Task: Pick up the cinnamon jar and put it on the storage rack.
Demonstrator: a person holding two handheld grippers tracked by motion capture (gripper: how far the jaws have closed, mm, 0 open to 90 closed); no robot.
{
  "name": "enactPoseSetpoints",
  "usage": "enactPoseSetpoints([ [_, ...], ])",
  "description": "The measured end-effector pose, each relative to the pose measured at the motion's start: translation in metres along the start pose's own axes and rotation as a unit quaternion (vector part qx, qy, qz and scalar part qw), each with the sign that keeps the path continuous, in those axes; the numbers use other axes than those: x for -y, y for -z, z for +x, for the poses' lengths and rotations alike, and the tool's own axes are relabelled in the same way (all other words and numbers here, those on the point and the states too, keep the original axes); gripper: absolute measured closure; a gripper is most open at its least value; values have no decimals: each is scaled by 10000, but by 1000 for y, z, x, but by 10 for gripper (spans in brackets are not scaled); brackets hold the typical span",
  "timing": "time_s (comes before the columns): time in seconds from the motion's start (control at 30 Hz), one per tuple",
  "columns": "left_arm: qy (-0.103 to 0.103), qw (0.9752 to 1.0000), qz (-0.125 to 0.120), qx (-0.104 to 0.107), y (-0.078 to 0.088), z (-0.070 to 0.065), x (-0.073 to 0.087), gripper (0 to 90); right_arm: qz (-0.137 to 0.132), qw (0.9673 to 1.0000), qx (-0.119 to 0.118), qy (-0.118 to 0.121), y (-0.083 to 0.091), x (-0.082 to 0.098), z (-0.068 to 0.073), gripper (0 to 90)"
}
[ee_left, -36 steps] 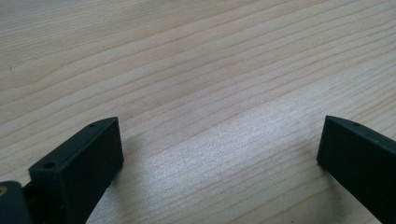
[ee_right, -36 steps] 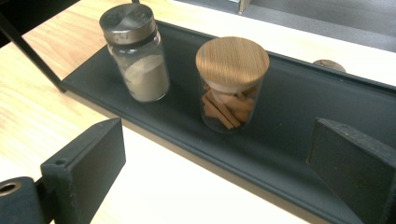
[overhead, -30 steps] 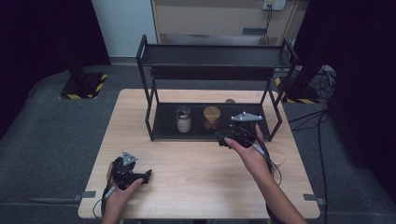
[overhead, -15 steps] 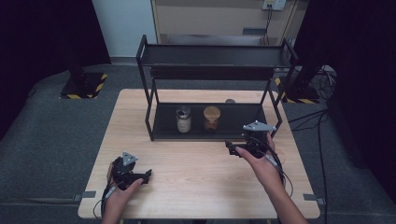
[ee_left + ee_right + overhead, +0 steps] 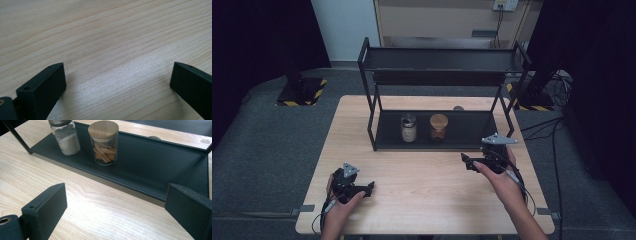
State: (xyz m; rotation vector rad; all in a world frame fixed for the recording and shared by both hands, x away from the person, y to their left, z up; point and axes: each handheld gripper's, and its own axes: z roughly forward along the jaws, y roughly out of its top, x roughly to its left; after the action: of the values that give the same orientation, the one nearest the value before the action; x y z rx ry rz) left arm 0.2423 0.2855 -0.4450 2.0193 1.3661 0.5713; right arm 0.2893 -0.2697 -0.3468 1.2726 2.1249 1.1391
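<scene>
Laboratory recording station: a wooden table (image 5: 427, 175) stands on grey carpet, enclosed by black curtains (image 5: 257, 40), with hazard-taped stand bases (image 5: 301, 94) and loose cabling (image 5: 557, 125) alongside.

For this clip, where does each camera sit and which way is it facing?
High view: above the person's side, facing forward and down on the table and rack; forearms, left gripper, right gripper.
Left gripper view: low over bare wood; open jaws.
Right gripper view: facing the rack's lower shelf; open jaws.
Shared by high and right views: wood-lidded jar, powder jar.
</scene>
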Motion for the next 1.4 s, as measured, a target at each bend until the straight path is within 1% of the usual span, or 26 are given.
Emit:
enactPoseSetpoints([
  [0.4, 0, 10000, 1, 3, 0, 0, 0, 0, -7, 10000, 63, -40, 11, 7, -7, 43],
  [0.6, 1, 10000, 1, 3, 0, 0, 0, 0, -29, 9999, 138, -64, 19, 12, -11, 43],
  [0.7, 0, 10000, 1, 2, 0, 0, 0, 0, -51, 9998, 139, -91, 23, 15, -14, 40],
  [0.97, 1, 10000, 1, 3, 0, 0, 0, 0, -29, 9996, 251, -130, 32, 21, -19, 40],
  [1.4, 3, 10000, 0, 3, 0, 0, 0, 0, -16, 9987, 472, -187, 45, 24, -29, 39],
])
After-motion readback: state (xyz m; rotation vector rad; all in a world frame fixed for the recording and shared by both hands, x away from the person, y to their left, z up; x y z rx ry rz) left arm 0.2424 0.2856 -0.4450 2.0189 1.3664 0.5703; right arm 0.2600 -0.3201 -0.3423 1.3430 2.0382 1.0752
